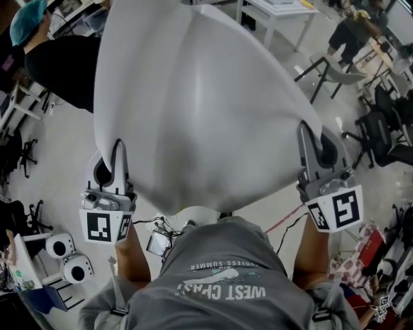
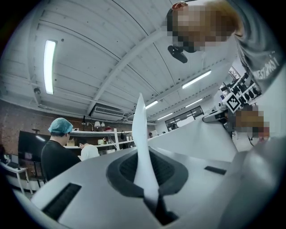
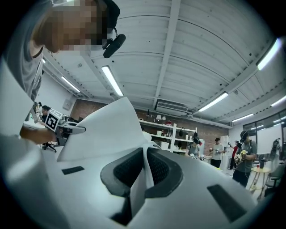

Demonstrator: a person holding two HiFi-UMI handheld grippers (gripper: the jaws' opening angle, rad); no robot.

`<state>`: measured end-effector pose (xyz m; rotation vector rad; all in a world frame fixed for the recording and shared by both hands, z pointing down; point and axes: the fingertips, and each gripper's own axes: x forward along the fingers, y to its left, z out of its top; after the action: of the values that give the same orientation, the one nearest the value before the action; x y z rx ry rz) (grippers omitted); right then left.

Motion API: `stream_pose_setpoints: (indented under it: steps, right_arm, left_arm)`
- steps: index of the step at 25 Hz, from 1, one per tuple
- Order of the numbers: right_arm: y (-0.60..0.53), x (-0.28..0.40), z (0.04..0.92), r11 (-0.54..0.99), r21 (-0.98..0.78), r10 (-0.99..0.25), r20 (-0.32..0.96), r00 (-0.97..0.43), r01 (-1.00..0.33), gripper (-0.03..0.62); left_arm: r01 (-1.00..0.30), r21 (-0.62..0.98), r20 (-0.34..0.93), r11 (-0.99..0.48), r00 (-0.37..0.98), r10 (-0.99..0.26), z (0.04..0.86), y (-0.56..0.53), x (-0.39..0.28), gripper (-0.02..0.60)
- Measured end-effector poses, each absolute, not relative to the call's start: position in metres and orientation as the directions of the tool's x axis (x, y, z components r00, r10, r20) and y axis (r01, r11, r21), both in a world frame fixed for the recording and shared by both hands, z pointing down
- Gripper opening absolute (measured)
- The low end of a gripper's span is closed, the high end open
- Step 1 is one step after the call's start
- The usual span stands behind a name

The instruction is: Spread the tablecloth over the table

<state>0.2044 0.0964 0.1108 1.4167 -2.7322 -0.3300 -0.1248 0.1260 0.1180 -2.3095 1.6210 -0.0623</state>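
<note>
Grey workshop floor (image 1: 55, 161) fills the head view around the large white fabric tablecloth (image 1: 206, 109), which hangs in the air as a broad, billowing sheet. The left gripper (image 1: 117, 149) bites the tablecloth's near left corner and the right gripper (image 1: 304, 134) its near right corner, but from above the jaws are half buried in cloth. Beyond the tablecloth's far left edge stands a person in a black top and teal cap (image 1: 39, 45); a white table (image 1: 277, 14) stands past its far edge, and black office chairs (image 1: 381, 132) are to its right. The left gripper view shows what the head view cannot: the jaws pressed fully together on a thin upright fold of the tablecloth between the dark pads (image 2: 125, 172), with the sheet running off towards the other gripper's marker cube. Above the tablecloth it shows a white ribbed ceiling (image 2: 111, 49) with tube lights, and the capped person from the side. The right gripper view likewise shows jaws clamped tight on a fold of the tablecloth, the cloth rising in a peak, and several standing people (image 3: 246, 154) beyond the tablecloth's right side.
</note>
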Motion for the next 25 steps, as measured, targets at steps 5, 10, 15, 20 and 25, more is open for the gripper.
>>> stream_pose_setpoints:
  steps: [5, 10, 15, 20, 25]
  right_arm:
    - [0.079, 0.203, 0.114, 0.583, 0.200, -0.797, -0.052, -0.602, -0.788, 0.012]
    - [0.056, 0.192, 0.120, 0.587, 0.182, -0.798, -0.033, -0.601, -0.789, 0.012]
    - [0.033, 0.155, 0.129, 0.567, 0.176, -0.816, -0.009, -0.578, -0.804, 0.012]
    - [0.012, 0.134, 0.137, 0.542, 0.173, -0.835, 0.008, -0.549, -0.822, 0.012]
    - [-0.008, 0.107, 0.142, 0.515, 0.181, -0.853, 0.016, -0.521, -0.838, 0.012]
  left_arm:
    - [-0.916, -0.281, -0.139, -0.285, 0.333, -0.933, 0.122, 0.115, -0.126, 0.002]
    - [-0.916, -0.276, -0.119, -0.291, 0.333, -0.936, 0.129, 0.092, -0.141, 0.002]
    - [-0.914, -0.249, -0.103, -0.319, 0.352, -0.930, 0.143, 0.062, -0.180, 0.002]
    - [-0.908, -0.235, -0.097, -0.348, 0.378, -0.921, 0.151, 0.031, -0.201, 0.002]
    - [-0.902, -0.218, -0.099, -0.371, 0.399, -0.912, 0.156, 0.005, -0.232, 0.002]
